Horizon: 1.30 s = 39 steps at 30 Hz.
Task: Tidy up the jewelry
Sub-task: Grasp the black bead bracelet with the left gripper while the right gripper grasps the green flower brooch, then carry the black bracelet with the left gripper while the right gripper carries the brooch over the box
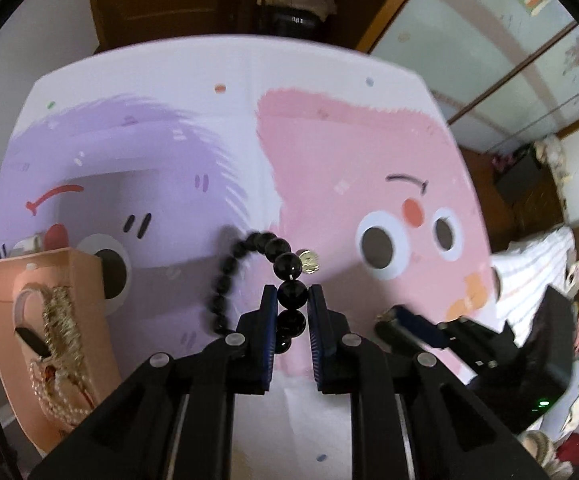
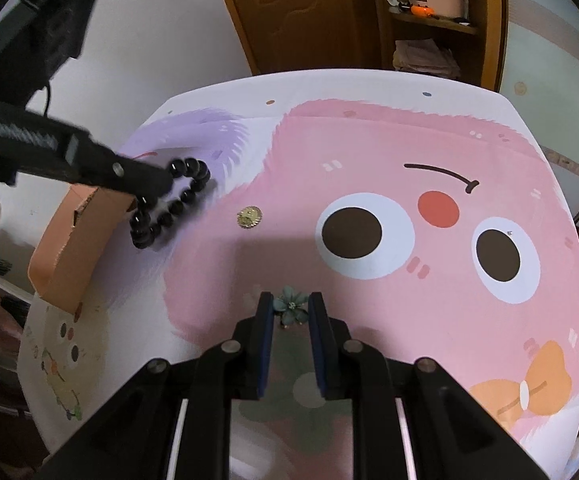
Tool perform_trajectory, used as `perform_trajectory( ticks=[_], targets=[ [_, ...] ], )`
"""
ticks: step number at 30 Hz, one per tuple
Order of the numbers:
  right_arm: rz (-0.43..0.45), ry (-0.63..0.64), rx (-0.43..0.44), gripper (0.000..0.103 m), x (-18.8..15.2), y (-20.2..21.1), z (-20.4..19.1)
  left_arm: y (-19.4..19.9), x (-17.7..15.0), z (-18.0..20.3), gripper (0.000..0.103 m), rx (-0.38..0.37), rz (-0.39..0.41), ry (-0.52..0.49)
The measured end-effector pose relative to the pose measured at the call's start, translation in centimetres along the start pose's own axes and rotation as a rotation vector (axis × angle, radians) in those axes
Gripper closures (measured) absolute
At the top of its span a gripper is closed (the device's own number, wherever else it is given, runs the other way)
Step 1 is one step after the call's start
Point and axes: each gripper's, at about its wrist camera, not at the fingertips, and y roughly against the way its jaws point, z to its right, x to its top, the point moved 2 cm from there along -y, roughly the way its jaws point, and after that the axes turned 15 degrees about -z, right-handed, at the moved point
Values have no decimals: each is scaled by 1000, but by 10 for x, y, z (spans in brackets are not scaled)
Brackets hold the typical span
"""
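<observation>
Covering the table, one cartoon-face mat carries no readable writing. One peach jewelry box stands at its left edge, pale chains inside. The left gripper pinches one black bead bracelet, the loop hanging just beside the box. One gold coin charm lies flat. The right gripper brackets one teal flower piece; whether its jaws grip it, I cannot tell.

The pink box stands at the worktop's left edge, just beside the hanging beads. A gold charm lies in the middle; a green flower sits between the right tongs. The far right side is bare cloth.
</observation>
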Motion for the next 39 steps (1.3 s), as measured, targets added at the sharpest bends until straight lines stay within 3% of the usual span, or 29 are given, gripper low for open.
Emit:
perform_trajectory(
  ticks=[5,11,17,24,31,39],
  targets=[
    [26,25,0,86,-1,15,-11,27,-2,6,91,-48,59,27],
    [65,63,10,86,-1,42,-32,67,-29,2,91,-114,136,58],
    [95,120,46,86,7,74,-63,106,-62,-17,91,-115,171,86],
    [126,205,113,86,32,105,-111,141,-104,-56,91,-52,218,164],
    [118,308,158,86,61,112,-176,150,-137,-113,91,-17,260,262],
    [33,404,189,86,85,67,-234,124,-154,-163,91,-27,262,345]
  ],
)
